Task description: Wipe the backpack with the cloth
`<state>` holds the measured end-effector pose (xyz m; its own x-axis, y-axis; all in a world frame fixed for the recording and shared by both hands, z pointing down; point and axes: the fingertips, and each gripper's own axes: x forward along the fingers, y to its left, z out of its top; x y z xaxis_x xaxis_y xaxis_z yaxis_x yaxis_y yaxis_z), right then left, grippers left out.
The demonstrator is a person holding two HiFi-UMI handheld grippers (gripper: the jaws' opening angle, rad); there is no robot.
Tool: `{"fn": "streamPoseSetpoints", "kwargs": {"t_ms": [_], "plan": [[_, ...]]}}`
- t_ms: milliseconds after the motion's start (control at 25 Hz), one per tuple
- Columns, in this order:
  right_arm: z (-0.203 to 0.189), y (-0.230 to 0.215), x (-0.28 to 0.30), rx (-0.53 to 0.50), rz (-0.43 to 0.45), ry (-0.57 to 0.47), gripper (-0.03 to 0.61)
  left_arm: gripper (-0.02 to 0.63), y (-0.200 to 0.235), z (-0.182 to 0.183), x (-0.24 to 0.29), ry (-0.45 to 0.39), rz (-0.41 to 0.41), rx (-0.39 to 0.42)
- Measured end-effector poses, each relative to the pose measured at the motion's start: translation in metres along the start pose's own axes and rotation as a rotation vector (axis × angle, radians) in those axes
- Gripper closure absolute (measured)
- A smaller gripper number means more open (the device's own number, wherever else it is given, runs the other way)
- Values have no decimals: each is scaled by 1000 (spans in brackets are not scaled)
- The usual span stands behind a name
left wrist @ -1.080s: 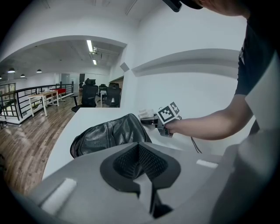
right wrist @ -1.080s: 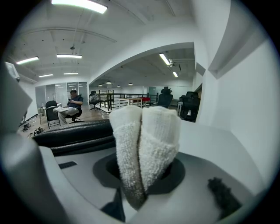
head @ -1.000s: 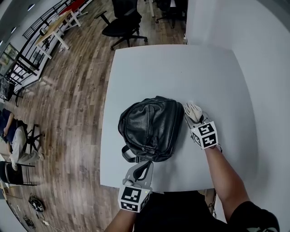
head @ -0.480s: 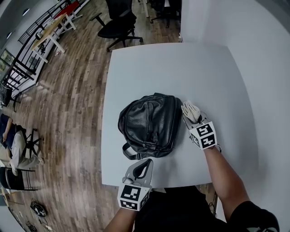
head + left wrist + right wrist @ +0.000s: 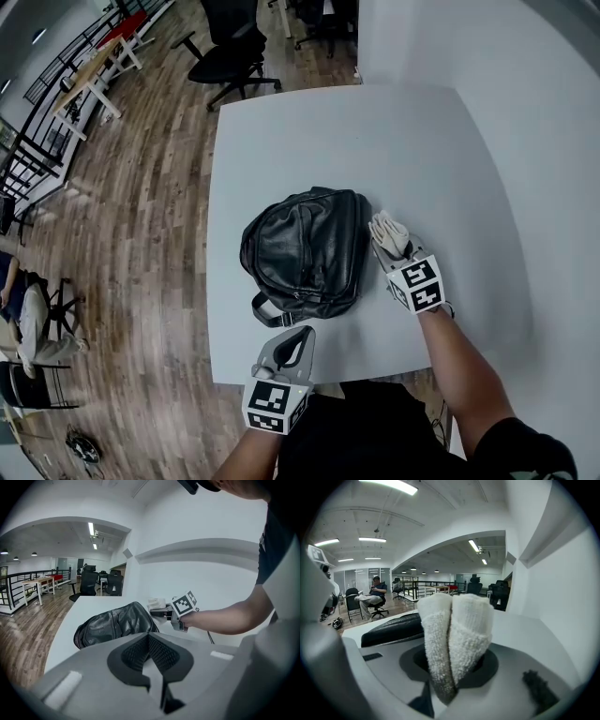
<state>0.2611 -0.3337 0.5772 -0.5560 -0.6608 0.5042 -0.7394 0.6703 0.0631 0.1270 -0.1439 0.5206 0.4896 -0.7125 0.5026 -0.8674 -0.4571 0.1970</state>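
Observation:
A black leather backpack lies flat on the white table, its strap curling out at the near left corner. My right gripper is shut on a folded white cloth, which is right beside the backpack's right edge. In the right gripper view the cloth stands up between the jaws, with the backpack just to its left. My left gripper hovers at the table's near edge, a little short of the backpack, shut and holding nothing. The left gripper view shows the backpack and the right gripper beyond it.
The table's left edge drops to a wooden floor. Office chairs stand past the far edge. A white wall runs along the right. A person sits far off at the left.
The left gripper, which reached the backpack's near edge a second ago, now stands slightly apart from it. The right gripper keeps the cloth beside the backpack's right side.

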Motion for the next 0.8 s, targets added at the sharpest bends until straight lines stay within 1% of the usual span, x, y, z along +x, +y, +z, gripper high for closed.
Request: {"fn": "streamPoseSetpoints", "kwargs": {"t_ms": [360, 800], "plan": [[-4, 21, -15, 9, -26, 5, 479, 607, 14, -4, -17, -14, 8, 12], [-6, 43, -31, 2, -57, 24, 479, 607, 23, -2, -34, -26, -29, 35]]}}
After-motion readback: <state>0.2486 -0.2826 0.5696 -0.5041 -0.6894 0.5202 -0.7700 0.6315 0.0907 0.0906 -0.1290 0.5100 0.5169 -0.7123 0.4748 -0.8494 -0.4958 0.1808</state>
